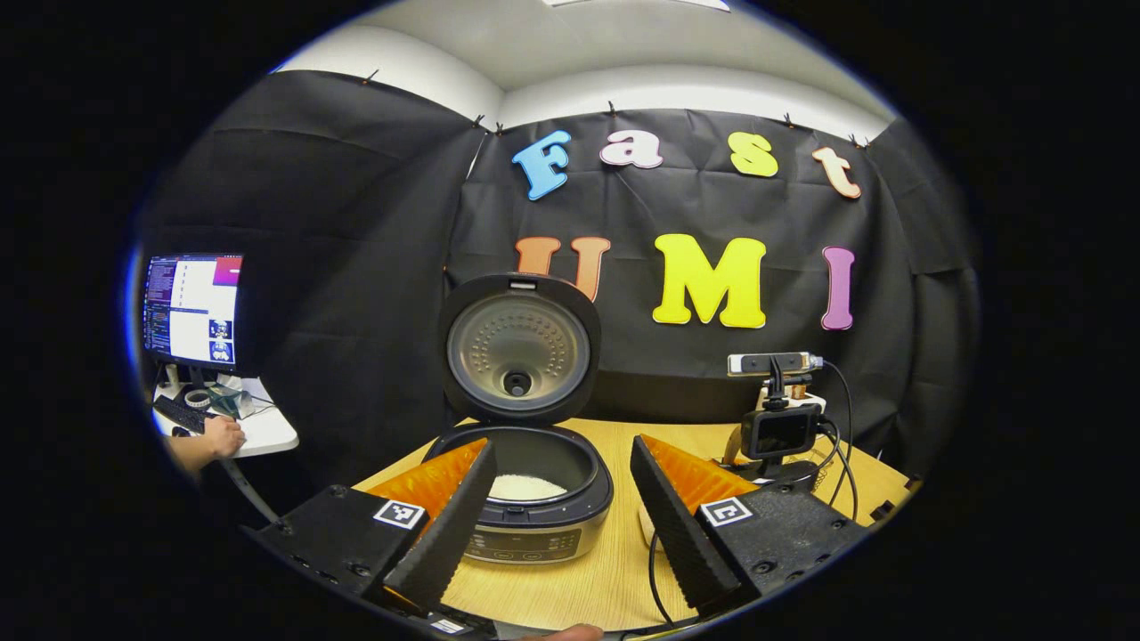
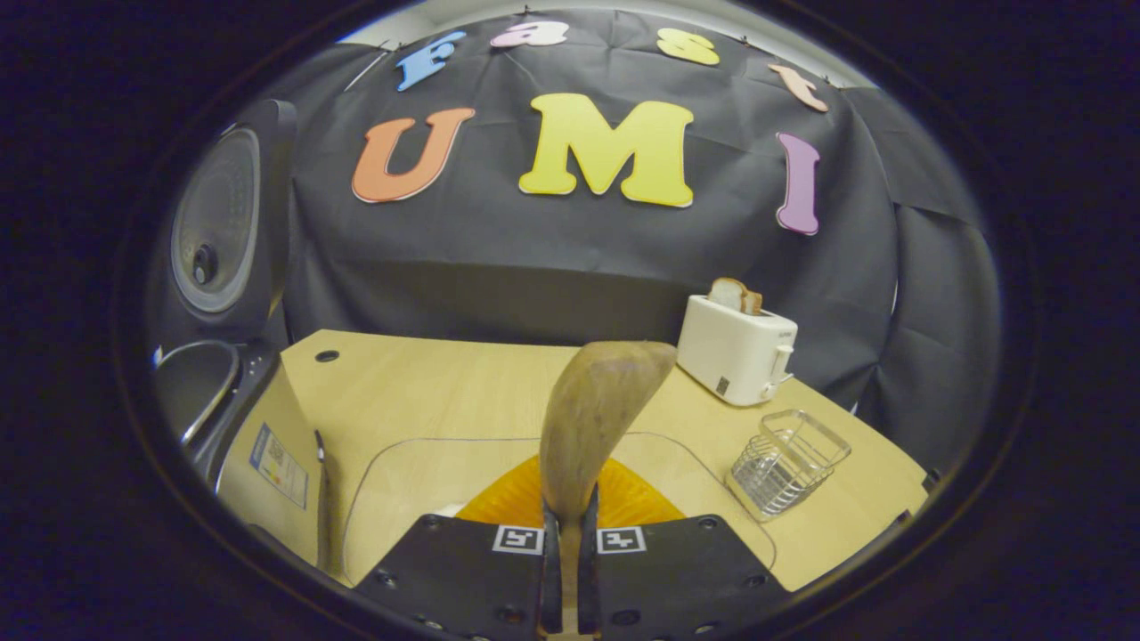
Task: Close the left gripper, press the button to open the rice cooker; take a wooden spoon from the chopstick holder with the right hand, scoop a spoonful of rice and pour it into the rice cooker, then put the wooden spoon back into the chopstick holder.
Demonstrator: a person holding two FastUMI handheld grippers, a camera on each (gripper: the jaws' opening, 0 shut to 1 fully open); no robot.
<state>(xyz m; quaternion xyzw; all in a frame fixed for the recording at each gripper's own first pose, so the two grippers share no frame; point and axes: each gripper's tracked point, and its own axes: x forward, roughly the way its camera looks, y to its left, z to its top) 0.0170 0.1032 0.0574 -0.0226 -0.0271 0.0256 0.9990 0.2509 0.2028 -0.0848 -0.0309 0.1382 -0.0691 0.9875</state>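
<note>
**Status: spoon held in right gripper, cooker lid raised**

From my remote station I read the right gripper (image 2: 570, 534) with its fingers drawn nearly together, both pressing on the handle of the wooden spoon (image 2: 595, 418). The spoon stands up out of the fingers, bowl uppermost and tipped to the right. The wire chopstick holder (image 2: 785, 463) sits on the table (image 2: 427, 392) to the right of the gripper, well apart from the spoon, with a toaster (image 2: 736, 352) beyond it.

In the left gripper view, the left gripper (image 1: 561, 499) has its fingers spread wide with nothing between them. The rice cooker (image 1: 525, 507) stands just ahead, between the fingers, lid (image 1: 519, 349) upright. White rice (image 1: 527, 487) lies in the inner pot.
</note>
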